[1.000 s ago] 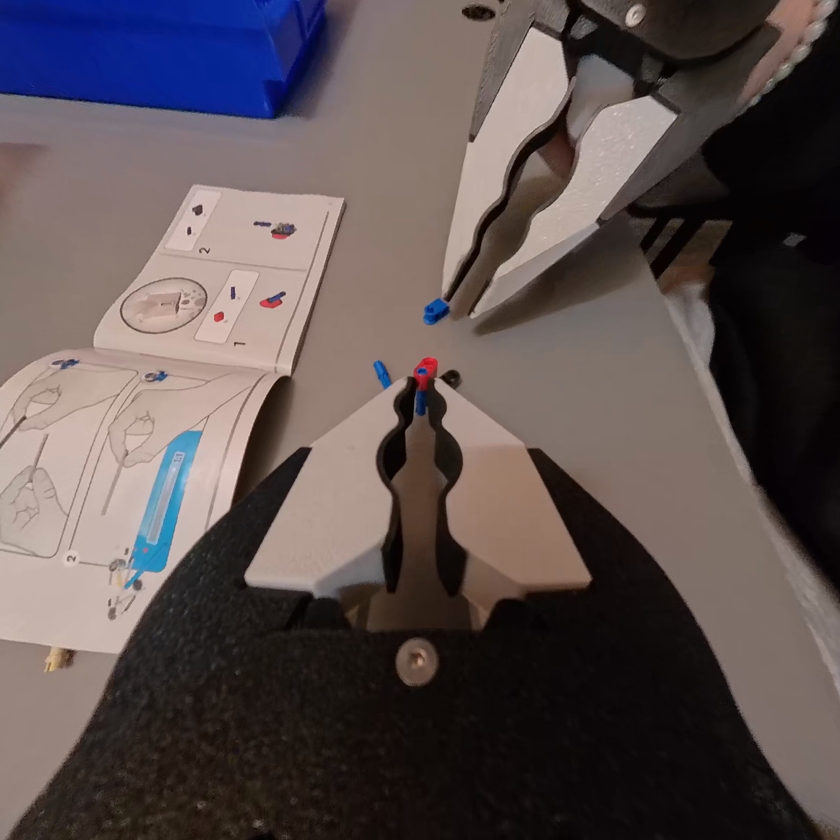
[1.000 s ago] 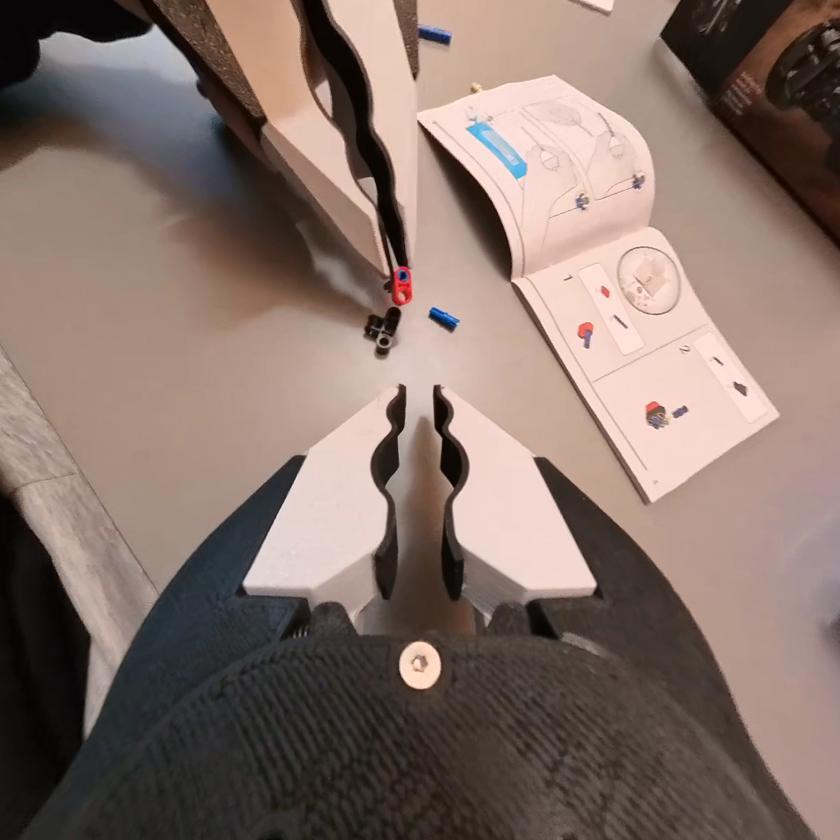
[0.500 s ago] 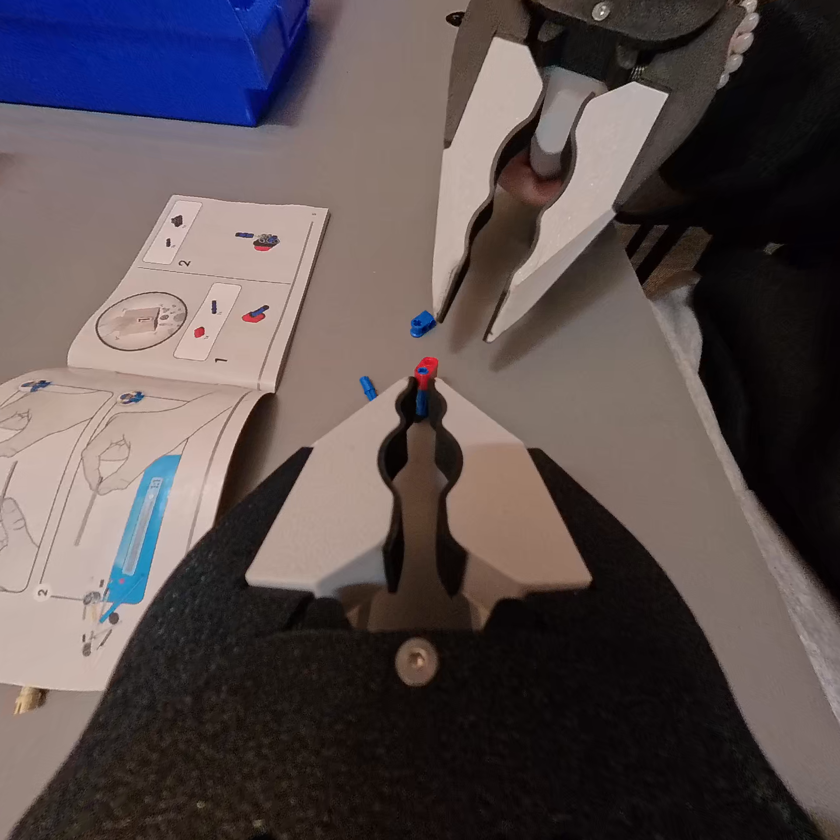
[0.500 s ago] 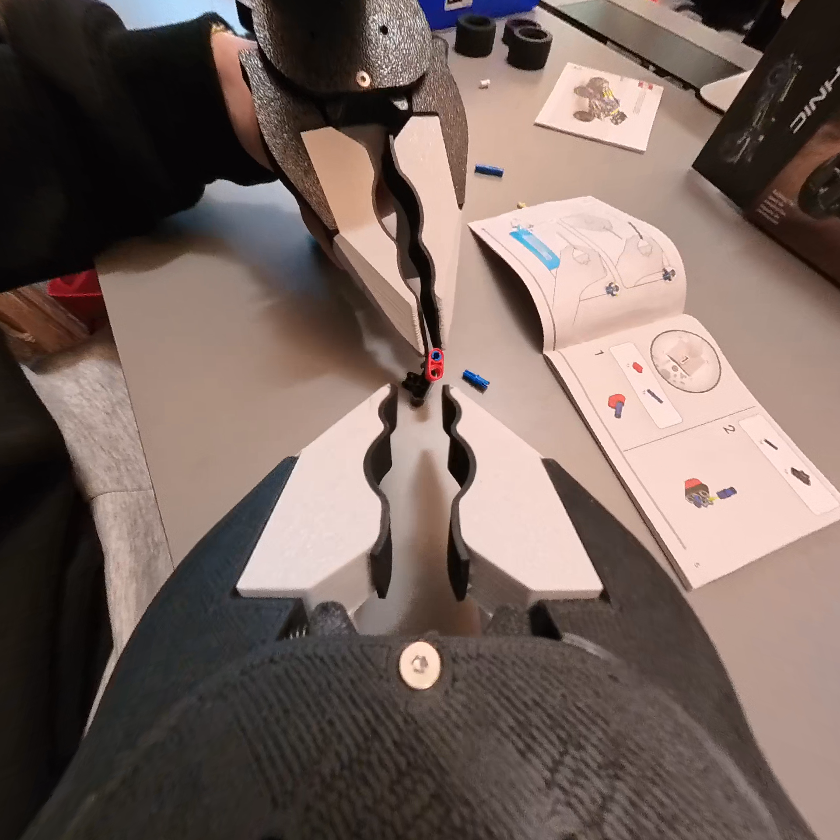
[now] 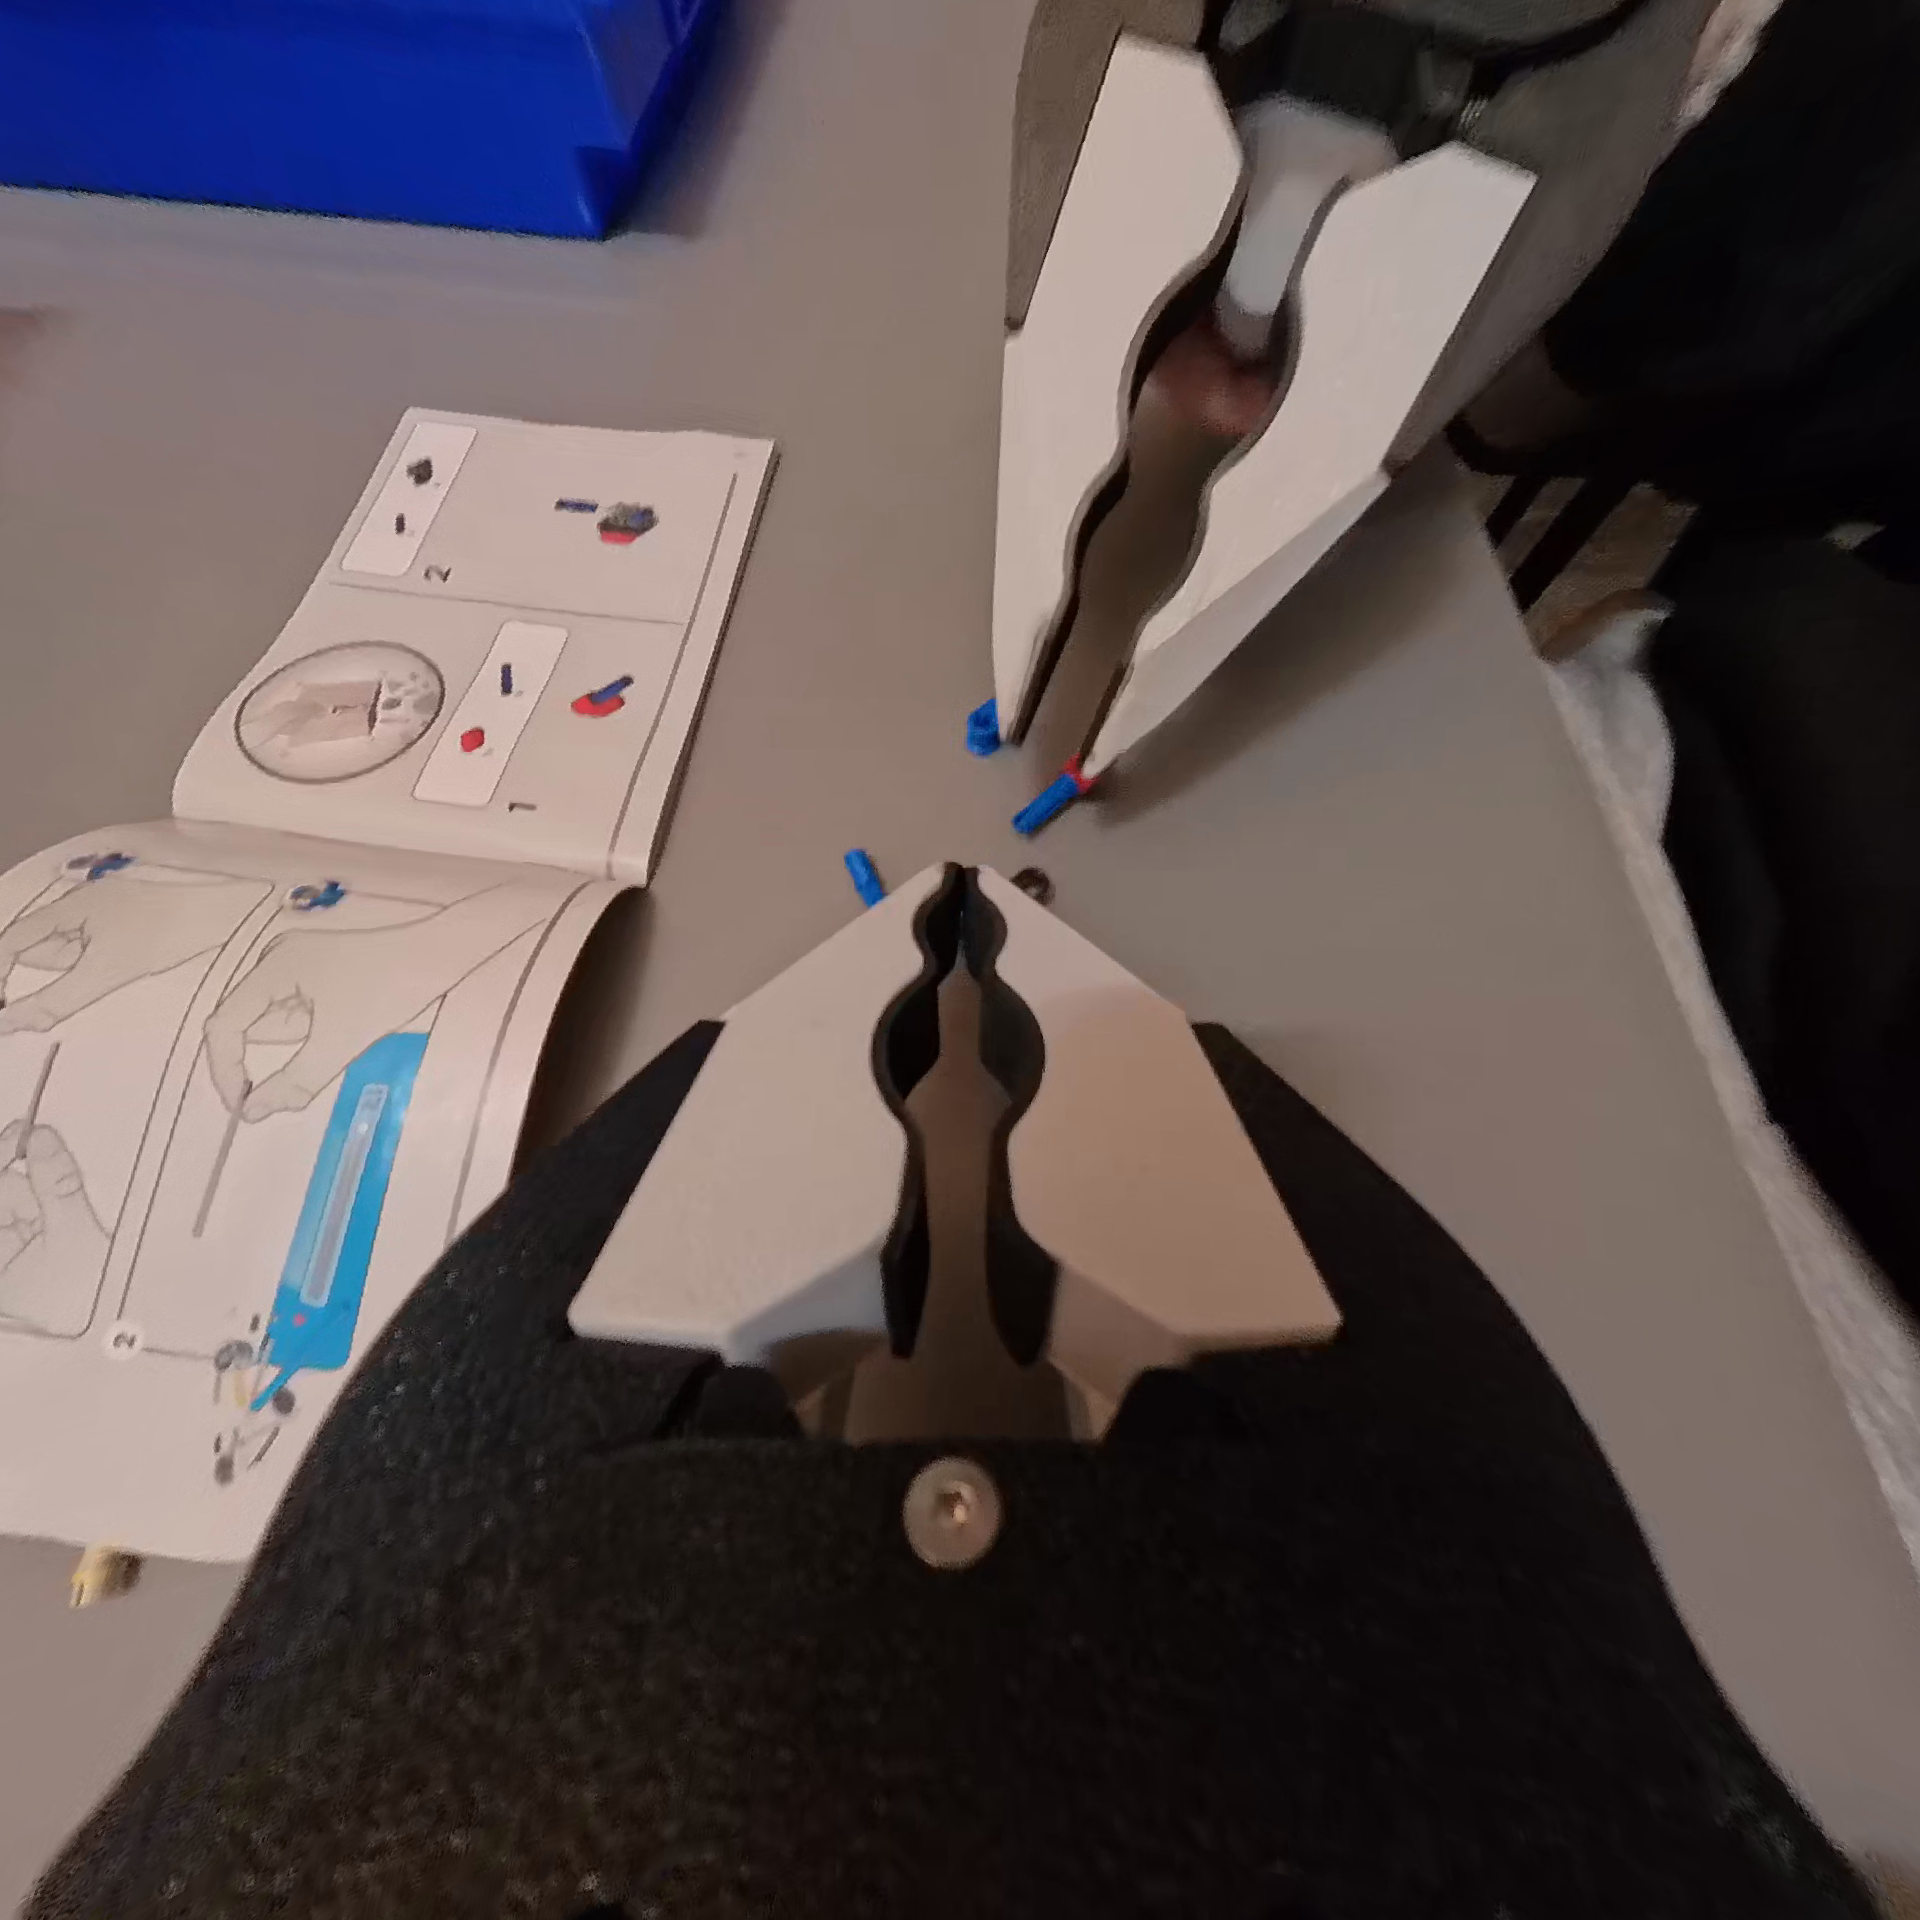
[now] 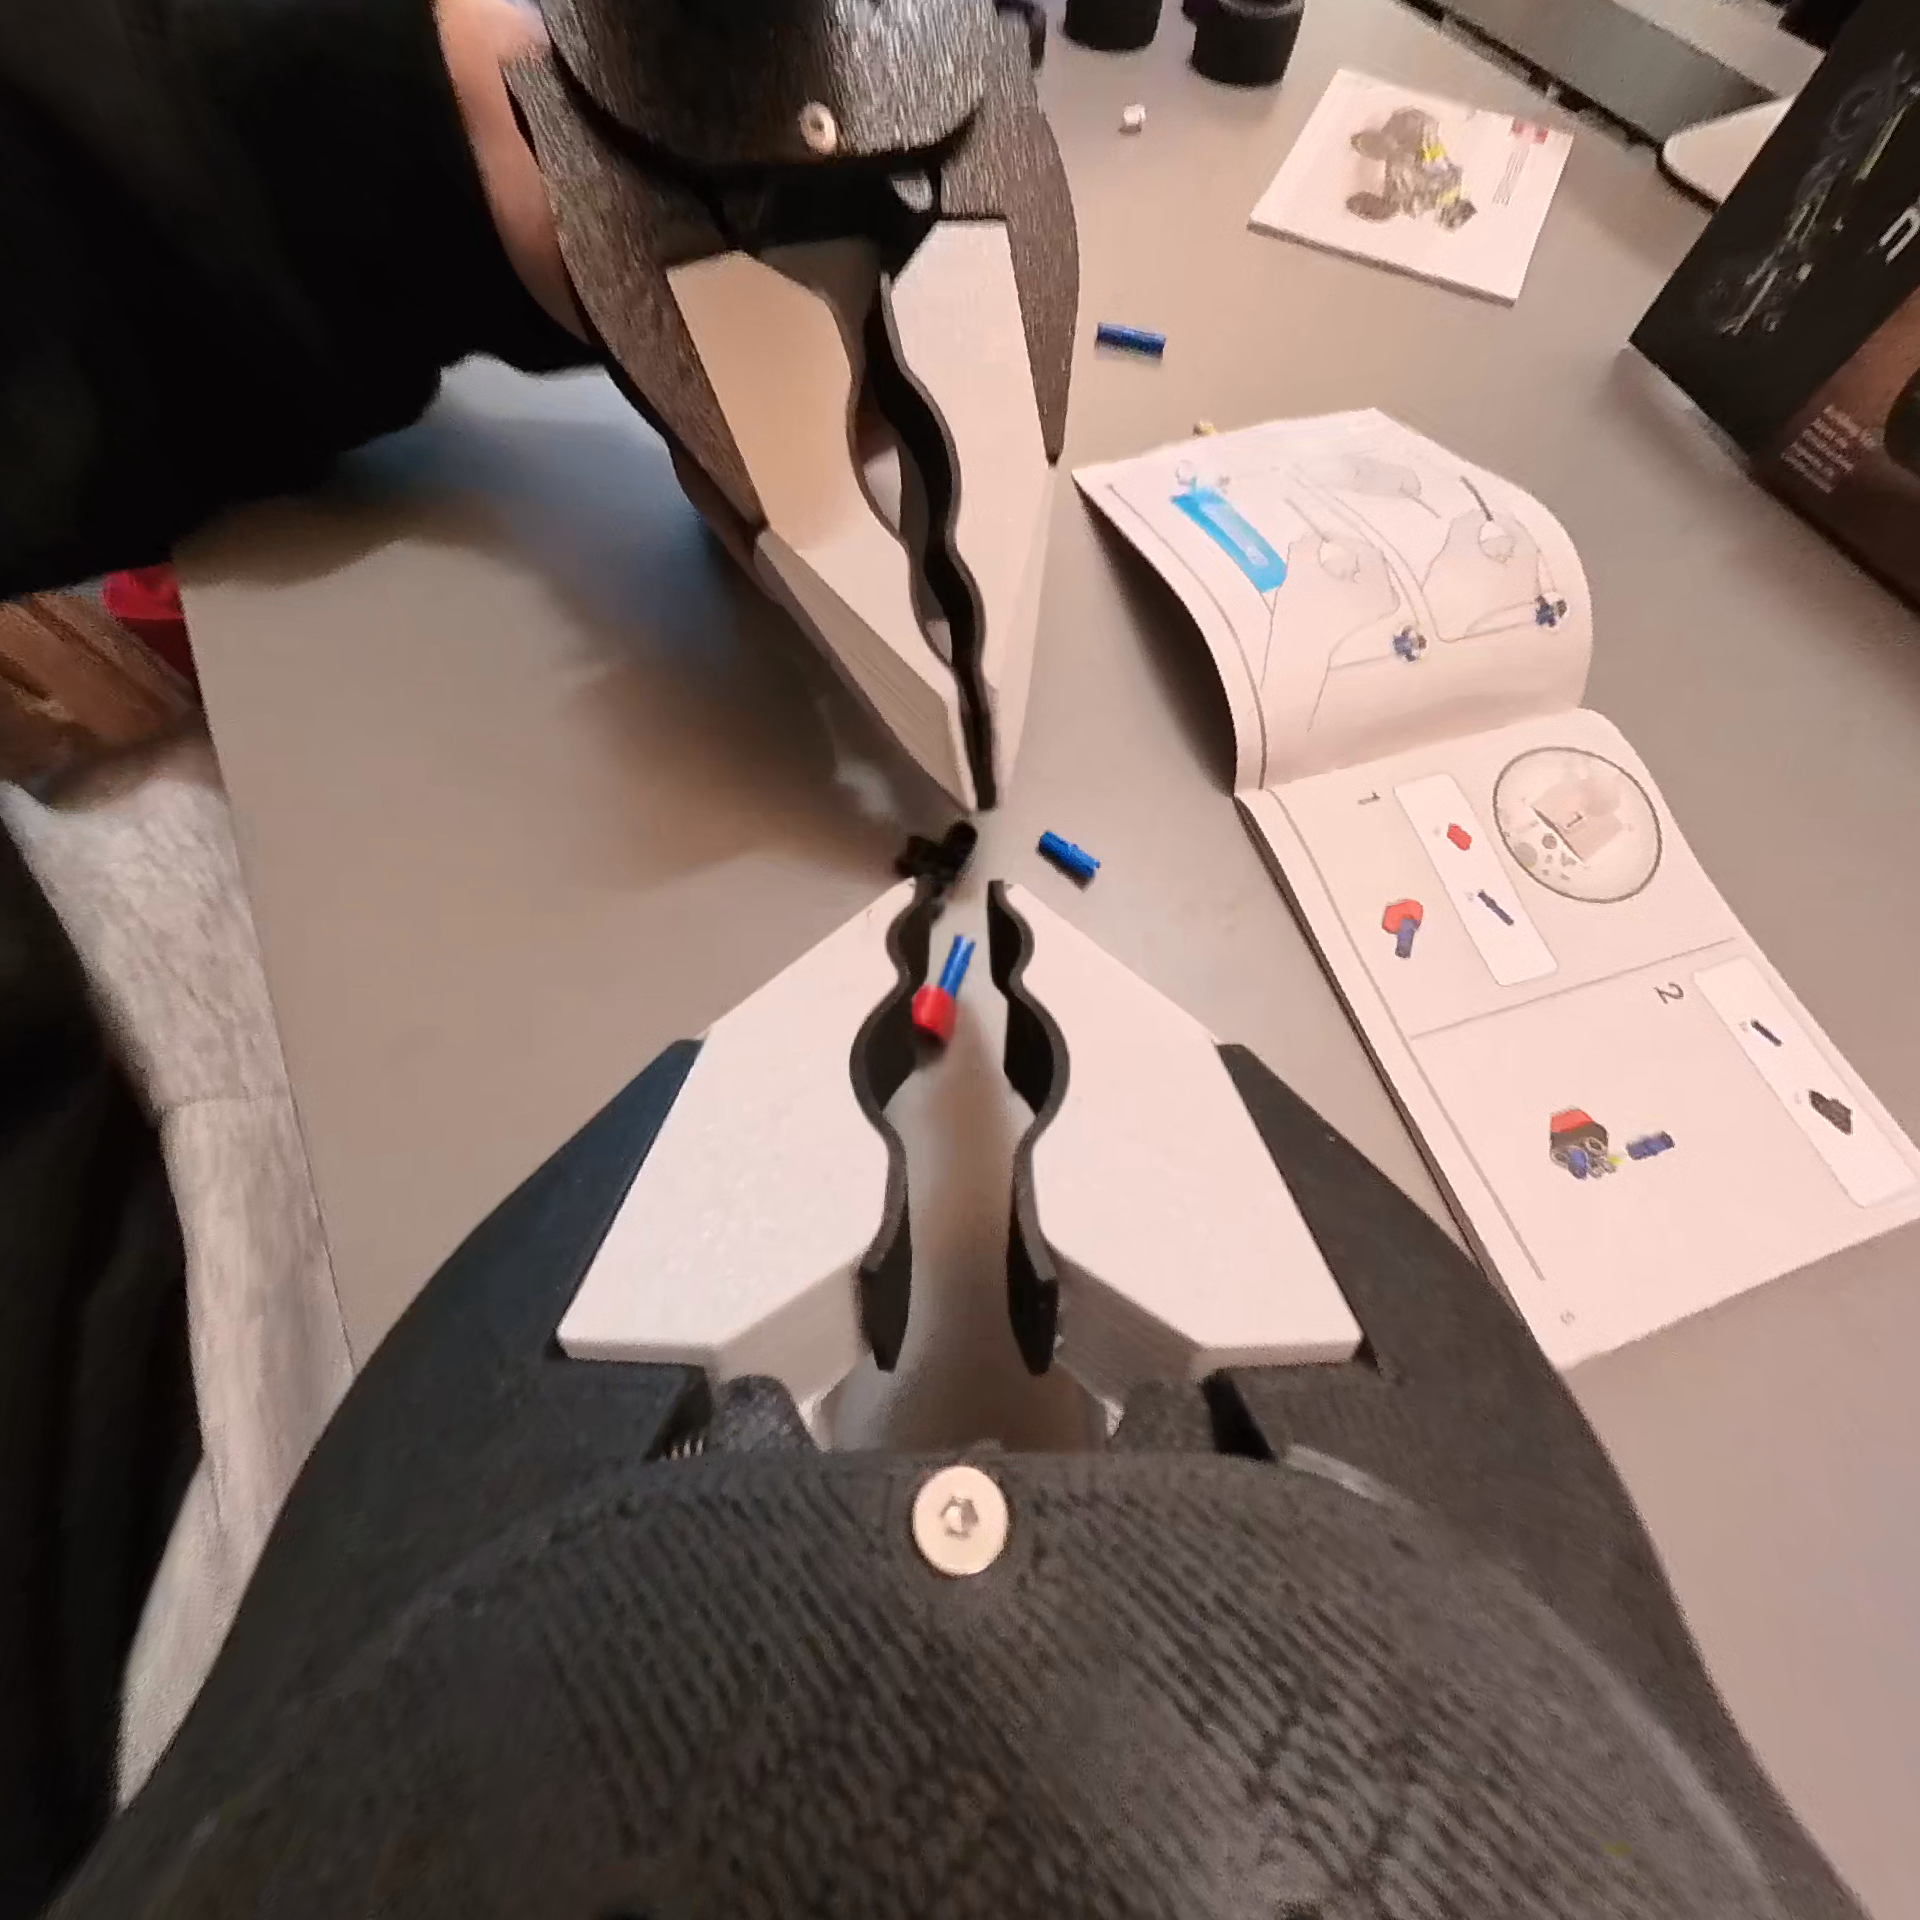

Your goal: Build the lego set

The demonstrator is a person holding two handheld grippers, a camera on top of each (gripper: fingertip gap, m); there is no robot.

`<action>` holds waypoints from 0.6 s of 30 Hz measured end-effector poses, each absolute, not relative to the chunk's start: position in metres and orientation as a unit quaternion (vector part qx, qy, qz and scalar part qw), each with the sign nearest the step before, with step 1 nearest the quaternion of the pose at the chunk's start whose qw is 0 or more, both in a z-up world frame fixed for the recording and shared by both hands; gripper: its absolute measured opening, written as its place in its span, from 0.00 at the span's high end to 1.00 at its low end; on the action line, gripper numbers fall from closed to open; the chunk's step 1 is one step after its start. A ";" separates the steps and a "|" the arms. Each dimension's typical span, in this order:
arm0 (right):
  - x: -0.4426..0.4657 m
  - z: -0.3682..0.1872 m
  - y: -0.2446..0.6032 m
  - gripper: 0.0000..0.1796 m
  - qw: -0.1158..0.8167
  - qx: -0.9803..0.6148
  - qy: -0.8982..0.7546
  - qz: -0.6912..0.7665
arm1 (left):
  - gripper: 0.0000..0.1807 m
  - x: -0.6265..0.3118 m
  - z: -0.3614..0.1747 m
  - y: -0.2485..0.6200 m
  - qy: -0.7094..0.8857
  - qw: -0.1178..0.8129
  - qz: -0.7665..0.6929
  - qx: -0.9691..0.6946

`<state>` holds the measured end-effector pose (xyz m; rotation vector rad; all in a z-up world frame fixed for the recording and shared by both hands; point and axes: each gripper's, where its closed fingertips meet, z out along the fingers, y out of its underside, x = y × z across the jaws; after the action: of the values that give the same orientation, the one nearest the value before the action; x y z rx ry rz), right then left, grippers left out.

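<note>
While the left gripper [image 5: 956, 883] has its tips pressed together on nothing, the left wrist view shows the red-and-blue piece [image 5: 1055, 798] lying on the table [image 5: 852, 312] just beyond those tips, at the foot of the right gripper [image 5: 1060, 743]. Its blue pin end slants toward the left gripper, its red end under the right one's finger. A booklet [image 5: 520, 665] lies open to the left.

From the right wrist view, the right gripper [image 6: 954, 896] stands narrowly parted around the piece [image 6: 938, 992] without clamping it; the piece's long axis runs along the fingers, pin forward, red end back. A black piece [image 6: 935, 850] and a blue pin [image 6: 1068, 857] lie just past the tips.
</note>
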<state>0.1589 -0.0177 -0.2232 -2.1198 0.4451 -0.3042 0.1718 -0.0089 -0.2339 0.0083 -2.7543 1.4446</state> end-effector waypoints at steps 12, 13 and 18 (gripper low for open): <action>0.142 -0.240 -0.039 0.90 0.365 -0.891 0.216 -0.161 | 0.92 0.177 -0.245 0.010 -0.912 -0.078 0.402 -0.004; 0.141 -0.242 -0.036 0.90 0.366 -0.889 0.221 -0.165 | 0.91 0.174 -0.247 0.009 -0.912 -0.066 0.404 -0.002; 0.143 -0.231 -0.024 0.89 0.393 -0.871 0.209 -0.206 | 0.87 0.168 -0.252 0.013 -0.918 -0.043 0.391 0.038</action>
<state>0.1434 -0.0236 -0.2307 -2.2119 0.5300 -0.5241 0.1677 0.0133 -0.2516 0.1241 -2.9674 1.2639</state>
